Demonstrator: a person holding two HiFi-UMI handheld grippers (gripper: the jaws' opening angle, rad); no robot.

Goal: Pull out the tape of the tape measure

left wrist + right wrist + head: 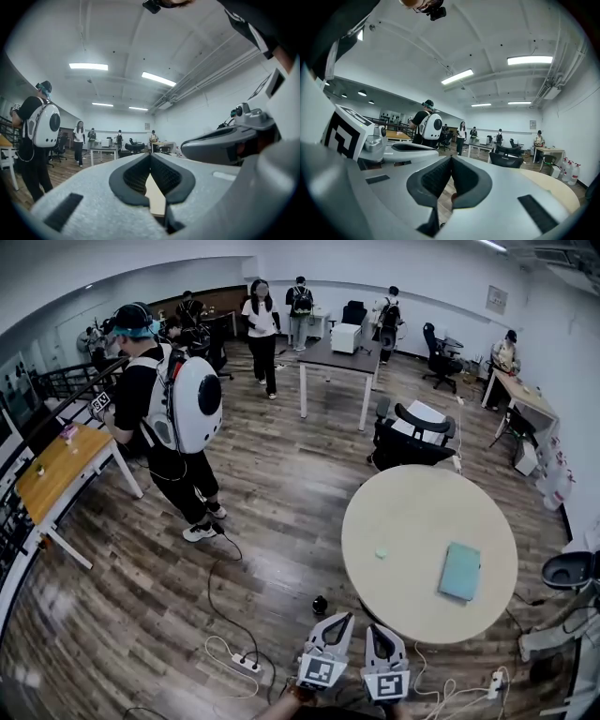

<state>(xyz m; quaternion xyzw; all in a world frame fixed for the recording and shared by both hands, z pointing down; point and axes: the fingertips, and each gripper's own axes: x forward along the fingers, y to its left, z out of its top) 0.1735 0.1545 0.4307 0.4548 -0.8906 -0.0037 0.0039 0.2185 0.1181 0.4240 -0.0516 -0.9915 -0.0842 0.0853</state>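
Both grippers are hanging low and close to the person, short of the round table (361, 521). In the head view, the left gripper (343, 619) and the right gripper (379, 630) are sitting side by side and pointing toward the table's near edge.

Jaw condition: in the left gripper view the dark pads (136, 176) are meeting at their tips with nothing between them. The right gripper view is showing the same, its pads (436, 178) pressed together and empty.

Location of the task's thing: no tape measure is showing up with certainty.
- A small pale object (381, 553) is lying on the table toward its left side.
- A teal flat item (460, 570) is lying well apart from it, toward the right side.
- A small dark round object (320, 604) is sitting on the floor just ahead of the left gripper.

The pale object and the dark one are both too small to identify, so either could be the tape measure.

Handling assessment, as a judgement only:
- The case is likely rigid, compact and smooth-sided, so it would be prone to sliding under a light pinch.
- The blade is likely thin, springy and pulling back toward the case.
- One gripper should be clamping the case across its flat faces.
- The other should be pinching the end tab squarely and drawing it straight out.
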